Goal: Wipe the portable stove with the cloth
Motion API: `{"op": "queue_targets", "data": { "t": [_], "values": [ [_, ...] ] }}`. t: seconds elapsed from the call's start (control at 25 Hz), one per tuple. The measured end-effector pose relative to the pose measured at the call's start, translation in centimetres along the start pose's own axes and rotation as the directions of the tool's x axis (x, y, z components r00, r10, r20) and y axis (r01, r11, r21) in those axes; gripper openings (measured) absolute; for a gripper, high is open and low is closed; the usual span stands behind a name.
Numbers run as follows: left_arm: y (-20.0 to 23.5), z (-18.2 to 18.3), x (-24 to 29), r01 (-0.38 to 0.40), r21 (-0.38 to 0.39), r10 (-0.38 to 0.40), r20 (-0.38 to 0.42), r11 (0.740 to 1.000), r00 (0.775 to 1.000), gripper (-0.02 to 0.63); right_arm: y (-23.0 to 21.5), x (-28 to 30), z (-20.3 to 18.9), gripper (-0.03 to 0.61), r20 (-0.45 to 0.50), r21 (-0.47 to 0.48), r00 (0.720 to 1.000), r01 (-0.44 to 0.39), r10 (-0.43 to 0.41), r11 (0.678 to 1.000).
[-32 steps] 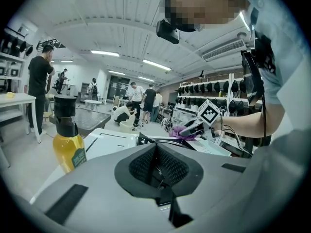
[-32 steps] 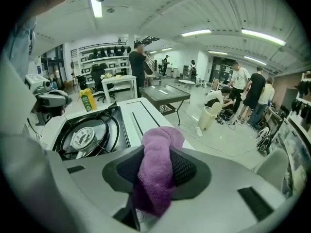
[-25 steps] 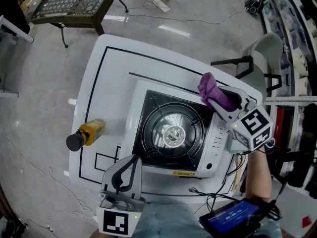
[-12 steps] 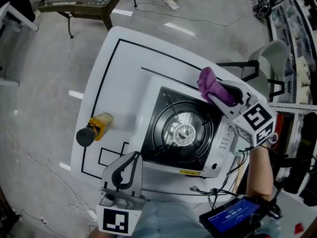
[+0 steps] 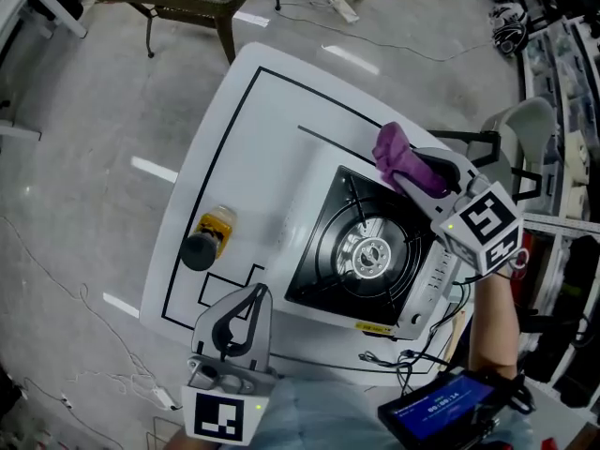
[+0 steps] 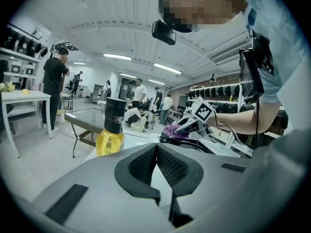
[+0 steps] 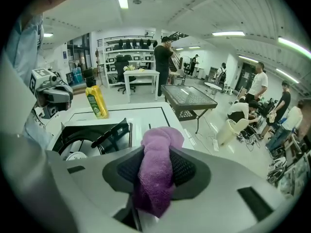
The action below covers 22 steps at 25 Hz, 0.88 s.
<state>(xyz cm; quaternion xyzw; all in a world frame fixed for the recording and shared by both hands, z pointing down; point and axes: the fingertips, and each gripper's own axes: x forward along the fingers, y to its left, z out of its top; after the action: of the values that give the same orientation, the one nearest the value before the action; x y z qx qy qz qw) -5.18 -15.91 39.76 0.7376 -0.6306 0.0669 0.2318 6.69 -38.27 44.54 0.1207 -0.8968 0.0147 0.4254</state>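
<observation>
Slid along stove (image 5: 323, 272) far edge, cloth (image 5: 401, 157) clamped in right gripper (image 5: 413, 172); left gripper (image 5: 255, 298) closed, empty; wiping seemingly barely begun.

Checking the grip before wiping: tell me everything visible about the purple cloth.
The purple cloth looks like fuzzy terry, bunched into a thick roll. The right gripper is shut on its middle; a rounded end sticks out beyond the jaws. It is at the far corner of the portable stove; whether they touch cannot be told.
</observation>
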Motion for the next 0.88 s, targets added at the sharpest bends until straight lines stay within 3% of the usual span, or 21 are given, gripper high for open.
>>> {"op": "queue_targets", "data": {
  "t": [0.88],
  "values": [
    [7.6,-0.6,-4.9,-0.148,-0.080,0.152,0.042,0.986,0.987,0.018,3.5,7.3,8.9,0.160,-0.027,-0.161,0.996,-0.089,0.086,0.983]
  ]
}}
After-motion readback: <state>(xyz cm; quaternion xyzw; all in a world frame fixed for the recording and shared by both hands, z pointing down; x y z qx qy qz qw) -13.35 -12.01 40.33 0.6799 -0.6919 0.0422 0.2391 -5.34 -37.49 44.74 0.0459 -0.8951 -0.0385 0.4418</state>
